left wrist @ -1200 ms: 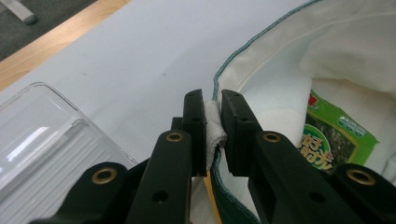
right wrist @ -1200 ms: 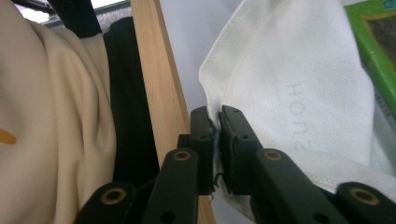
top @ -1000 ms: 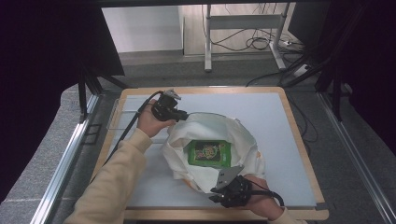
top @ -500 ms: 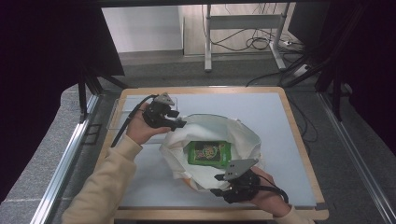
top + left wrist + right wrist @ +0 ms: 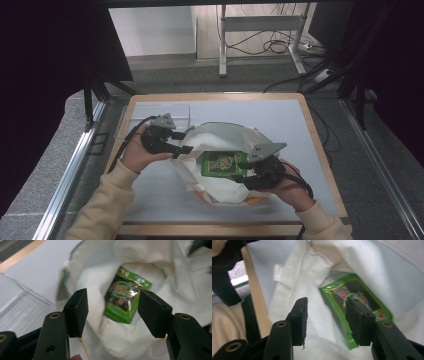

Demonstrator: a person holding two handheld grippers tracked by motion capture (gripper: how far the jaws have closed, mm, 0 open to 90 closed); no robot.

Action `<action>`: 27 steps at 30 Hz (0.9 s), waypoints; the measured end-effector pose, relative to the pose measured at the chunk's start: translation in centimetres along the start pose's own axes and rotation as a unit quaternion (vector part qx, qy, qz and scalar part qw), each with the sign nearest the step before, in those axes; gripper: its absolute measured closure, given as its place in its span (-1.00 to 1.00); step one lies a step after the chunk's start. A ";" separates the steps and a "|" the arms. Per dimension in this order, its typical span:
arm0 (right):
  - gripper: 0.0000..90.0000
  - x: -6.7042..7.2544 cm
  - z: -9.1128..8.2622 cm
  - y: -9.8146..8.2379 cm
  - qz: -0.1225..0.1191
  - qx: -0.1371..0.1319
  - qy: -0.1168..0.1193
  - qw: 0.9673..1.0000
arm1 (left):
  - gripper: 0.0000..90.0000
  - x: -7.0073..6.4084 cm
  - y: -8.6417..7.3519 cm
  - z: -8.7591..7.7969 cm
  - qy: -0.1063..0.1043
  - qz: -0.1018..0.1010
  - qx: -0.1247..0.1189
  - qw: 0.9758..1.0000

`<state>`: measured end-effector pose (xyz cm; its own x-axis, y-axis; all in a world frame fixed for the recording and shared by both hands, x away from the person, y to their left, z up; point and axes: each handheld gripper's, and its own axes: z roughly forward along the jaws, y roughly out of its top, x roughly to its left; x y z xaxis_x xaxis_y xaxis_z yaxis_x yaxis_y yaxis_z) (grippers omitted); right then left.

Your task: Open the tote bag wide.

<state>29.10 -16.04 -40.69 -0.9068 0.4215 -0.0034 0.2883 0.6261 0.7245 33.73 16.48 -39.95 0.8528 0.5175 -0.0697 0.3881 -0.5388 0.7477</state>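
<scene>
White cloth bag (image 5: 222,150) lies crumpled mid-table, mouth spread open, folds hiding most of its inside and its lower edge. Green snack packet (image 5: 223,164) lies flat inside the bag opening; in the high view its right edge is covered by the right gripper (image 5: 244,170). Packet print is blurred: a round green-and-yellow logo and small red badges show, no word readable in any view. In the left gripper view the packet (image 5: 123,293) sits beyond the jaws, its lower end tucked behind a bag fold (image 5: 110,340). In the right gripper view the packet (image 5: 362,302) is partly behind the right-hand jaw and its near corner is motion-blurred.

Left gripper (image 5: 186,141) is at the bag's left rim, jaws apart and just been opening, nothing between the pads; bag and packet show through the gap. Right gripper jaws stand partway apart, just been closing a little; bag cloth lies behind the gap, can't tell if either pad touches packet or cloth.

Clear plastic tray (image 5: 150,112) at the table's back left, partly hidden by the left hand (image 5: 137,152); edges hard to make out. Something orange (image 5: 255,200) peeks under the bag's lower edge, cannot tell what. Right hand (image 5: 290,185) is cut by the frame bottom.
</scene>
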 end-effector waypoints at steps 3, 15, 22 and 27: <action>0.45 -0.9 0.5 0.9 0.002 0.007 -0.003 1.000 | -0.09 -0.5 -0.6 0.2 -0.009 -0.001 0.003 1.000; 0.98 -3.3 4.0 5.9 0.011 0.028 0.022 0.999 | -0.08 -1.9 -2.1 1.6 -0.037 0.002 0.012 0.999; 0.98 -4.0 8.0 7.6 0.009 0.063 0.034 0.997 | -0.09 -2.3 -2.5 1.9 -0.050 0.007 0.022 0.998; 0.98 -3.7 10.7 7.9 0.002 0.094 0.047 0.995 | -0.08 -2.3 -2.5 1.6 -0.051 0.004 0.018 0.999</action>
<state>38.02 -5.68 -42.34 -0.9275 0.3671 0.0701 0.3366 0.7391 0.5835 31.38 15.62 -42.74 0.8861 0.4440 -0.1325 0.3923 -0.5667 0.7245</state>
